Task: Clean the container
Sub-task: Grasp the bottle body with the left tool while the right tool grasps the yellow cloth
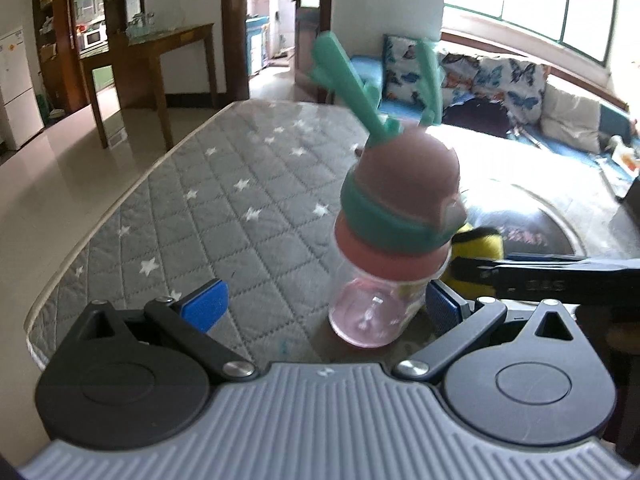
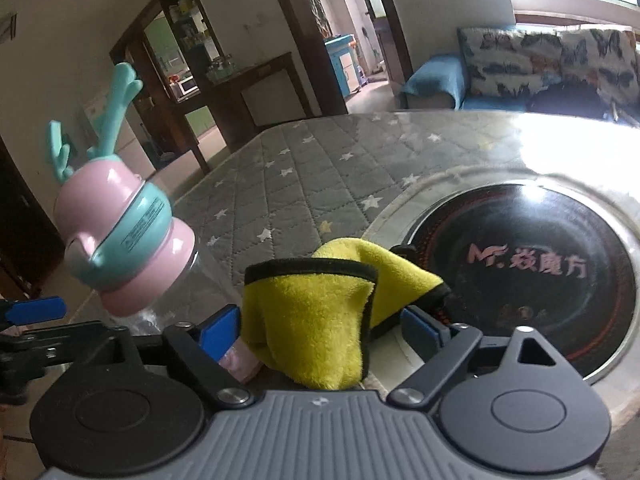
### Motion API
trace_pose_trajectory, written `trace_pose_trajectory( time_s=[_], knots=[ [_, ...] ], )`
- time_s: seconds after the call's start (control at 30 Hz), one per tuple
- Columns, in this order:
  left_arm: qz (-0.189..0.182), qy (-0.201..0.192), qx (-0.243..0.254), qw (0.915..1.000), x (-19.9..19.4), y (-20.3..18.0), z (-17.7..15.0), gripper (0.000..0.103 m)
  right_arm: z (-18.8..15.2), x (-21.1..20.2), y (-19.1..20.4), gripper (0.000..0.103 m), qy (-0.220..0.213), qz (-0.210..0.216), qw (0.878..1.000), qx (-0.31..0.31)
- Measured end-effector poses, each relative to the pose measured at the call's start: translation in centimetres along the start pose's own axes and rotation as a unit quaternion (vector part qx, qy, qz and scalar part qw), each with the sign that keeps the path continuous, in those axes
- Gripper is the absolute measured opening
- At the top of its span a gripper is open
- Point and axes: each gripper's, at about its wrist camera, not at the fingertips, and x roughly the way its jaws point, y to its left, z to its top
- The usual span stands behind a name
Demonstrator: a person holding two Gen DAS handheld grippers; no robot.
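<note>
Cloth meets bottle above the quilted table

My right gripper [image 2: 316, 330] stands wide around the yellow fleece cloth [image 2: 312, 320], which could slip; my left gripper's [image 1: 320, 304] wide jaws barely steady the tilting clear pink-capped bottle [image 1: 380, 248].

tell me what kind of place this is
Most likely a home's living and dining area: a sofa with butterfly-print cushions under a window, a fridge and microwave in a side room, a quilt-covered table.

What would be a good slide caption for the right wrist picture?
Right gripper carrying a yellow cloth beside a pink antlered bottle, above a star-quilted table.
</note>
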Motion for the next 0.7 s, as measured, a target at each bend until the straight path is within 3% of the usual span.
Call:
trace_pose_trajectory(
  time_s=[0.3, 0.4, 0.57, 0.7],
  knots=[
    [-0.037, -0.053, 0.004, 0.9979, -1.7, 0.0, 2.1, 0.103, -0.2, 2.2, -0.8, 0.068, 0.011, 0.023, 0.998, 0.056],
    [-0.050, -0.069, 0.001, 0.9964, -1.6, -0.1, 3.1, 0.103, -0.3, 2.4, -0.9, 0.057, 0.009, 0.023, 0.998, 0.065],
    [-0.080, -0.059, -0.018, 0.9949, -0.2, -0.1, 4.2, 0.103, -0.5, 2.3, -0.5, 0.040, 0.004, 0.028, 0.998, 0.059],
    [-0.091, -0.052, -0.031, 0.9940, 1.1, 0.1, 4.6, 0.103, -0.6, 1.8, -0.1, 0.034, -0.002, 0.031, 0.998, 0.048]
  ],
)
